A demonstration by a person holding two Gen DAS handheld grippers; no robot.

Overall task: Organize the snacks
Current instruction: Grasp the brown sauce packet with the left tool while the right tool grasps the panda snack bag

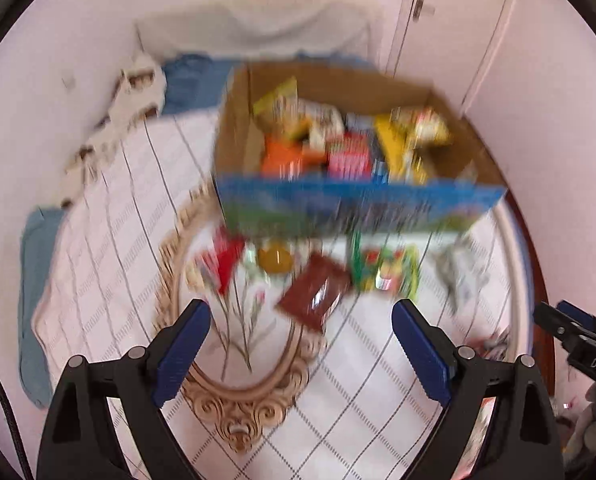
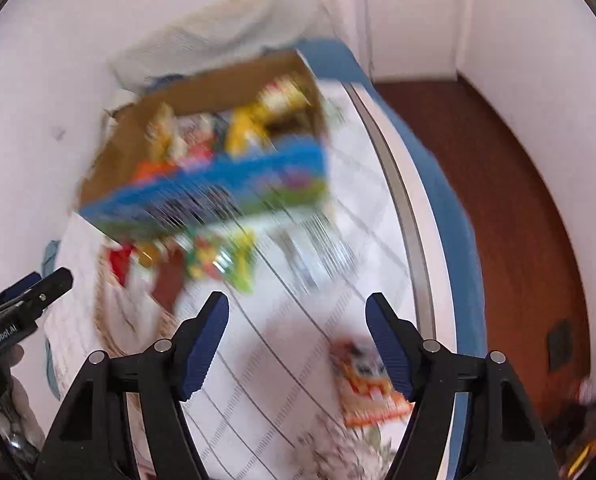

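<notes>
Snacks (image 1: pixel 318 292) lie loose on the bed, just before the box (image 1: pixel 354 204) and ahead of both claws. Left claw (image 1: pixel 301 330) gapes empty, nearer the brown packet; right claw (image 2: pixel 298 320) gapes empty too, an orange packet (image 2: pixel 368 384) just beneath.

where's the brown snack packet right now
In the left wrist view, the brown packet lies on the bed cover in front of the cardboard box, between the red packet and the green packet.
</notes>
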